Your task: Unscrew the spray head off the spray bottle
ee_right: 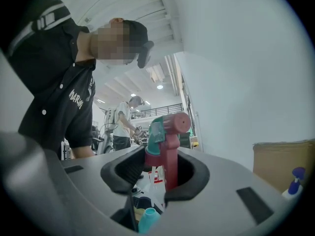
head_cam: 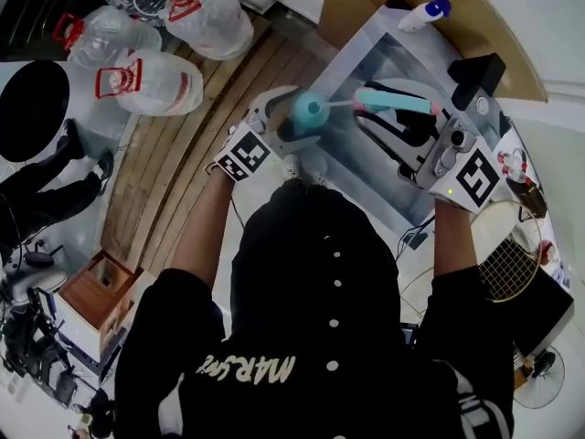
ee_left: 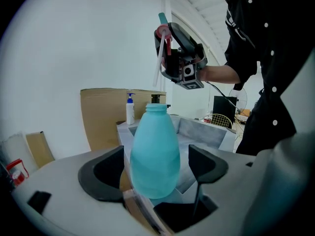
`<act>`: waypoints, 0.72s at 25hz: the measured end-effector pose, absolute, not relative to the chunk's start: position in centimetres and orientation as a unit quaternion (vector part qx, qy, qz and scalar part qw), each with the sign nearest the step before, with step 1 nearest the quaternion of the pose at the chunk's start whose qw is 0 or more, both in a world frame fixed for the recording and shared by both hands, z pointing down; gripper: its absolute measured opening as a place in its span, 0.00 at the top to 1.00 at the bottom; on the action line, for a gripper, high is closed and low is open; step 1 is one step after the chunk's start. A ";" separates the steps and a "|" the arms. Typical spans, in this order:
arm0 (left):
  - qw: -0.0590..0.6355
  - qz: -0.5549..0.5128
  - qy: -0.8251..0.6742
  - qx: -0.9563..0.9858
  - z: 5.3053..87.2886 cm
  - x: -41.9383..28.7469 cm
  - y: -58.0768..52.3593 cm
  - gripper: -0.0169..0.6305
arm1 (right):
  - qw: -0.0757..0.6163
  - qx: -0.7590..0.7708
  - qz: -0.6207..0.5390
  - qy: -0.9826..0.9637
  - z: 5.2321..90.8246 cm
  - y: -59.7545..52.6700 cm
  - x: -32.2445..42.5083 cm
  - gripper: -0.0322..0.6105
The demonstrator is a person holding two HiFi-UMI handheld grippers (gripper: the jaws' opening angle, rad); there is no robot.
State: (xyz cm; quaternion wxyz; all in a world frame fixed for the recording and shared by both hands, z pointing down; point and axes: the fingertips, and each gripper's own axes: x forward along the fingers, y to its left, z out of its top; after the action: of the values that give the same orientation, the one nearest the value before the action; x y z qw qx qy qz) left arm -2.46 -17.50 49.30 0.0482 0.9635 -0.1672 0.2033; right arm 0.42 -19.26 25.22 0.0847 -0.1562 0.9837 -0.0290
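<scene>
- The left gripper [ee_left: 156, 167] has its jaws closed on the lower body of the teal spray bottle [ee_left: 155, 150] and holds it upright, near the left edge of the grey tray [head_cam: 366, 167].
- The bottle's neck is bare and its mouth open to the air, so the top is off!
- Over to the right gripper [ee_right: 162, 173]: its jaws are partway closed and pinch the pink stem of the spray head [ee_right: 167, 132], with the teal trigger on the left side of that stem.
- From the left gripper view, the right gripper sits high above and beyond the bottle, and the spray head is well clear of the neck.
- The white dip tube [ee_left: 158, 58] hangs down from the spray head, and its lower tip ends just above the bottle's mouth without touching it.
- At the far edge of the tray stands a white pump bottle with a blue top [head_cam: 423, 14], with a sheet of cardboard [ee_left: 106, 112] behind it.
- Clear plastic bags [head_cam: 146, 80] lie on the wooden floor to the far left.
- A racket [head_cam: 507, 259] rests on the near right.
</scene>
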 end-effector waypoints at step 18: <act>-0.010 0.118 -0.371 0.921 36.7 -12.3 -16.9 0.92 | 0.033 -0.370 -0.037 0.928 28.3 -18.7 7.9 0.72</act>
State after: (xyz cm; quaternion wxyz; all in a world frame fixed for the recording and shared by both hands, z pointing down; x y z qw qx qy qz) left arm -12.29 -16.88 36.73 -0.0096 0.9211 -0.3709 0.1178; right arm 7.94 -18.70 28.31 0.0333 -0.3705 0.9275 -0.0368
